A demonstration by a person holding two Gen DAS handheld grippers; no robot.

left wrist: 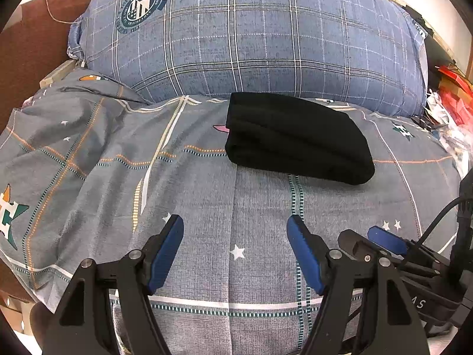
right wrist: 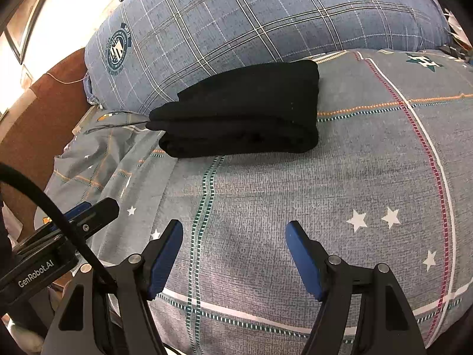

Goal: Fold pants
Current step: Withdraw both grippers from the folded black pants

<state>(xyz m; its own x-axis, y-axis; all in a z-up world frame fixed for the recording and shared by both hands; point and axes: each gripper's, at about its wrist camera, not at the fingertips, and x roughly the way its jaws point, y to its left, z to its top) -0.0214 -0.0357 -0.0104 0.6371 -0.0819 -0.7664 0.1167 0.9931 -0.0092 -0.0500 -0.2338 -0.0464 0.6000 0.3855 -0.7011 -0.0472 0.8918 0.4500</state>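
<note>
The black pants point(left wrist: 295, 137) lie folded into a thick compact rectangle on the grey patterned bedsheet point(left wrist: 207, 192), close to the pillow. They also show in the right wrist view point(right wrist: 245, 112). My left gripper point(left wrist: 235, 226) is open and empty, hovering over the sheet well in front of the pants. My right gripper point(right wrist: 233, 230) is open and empty too, also short of the pants. The right gripper's body shows at the lower right of the left wrist view point(left wrist: 384, 245). The left gripper's body shows at the lower left of the right wrist view point(right wrist: 85, 216).
A large blue plaid pillow point(left wrist: 251, 35) lies behind the pants. A brown headboard or chair point(left wrist: 29, 47) stands at the left. Red and white clutter point(left wrist: 452, 94) sits past the bed's right edge. The sheet is rumpled at the left point(left wrist: 74, 124).
</note>
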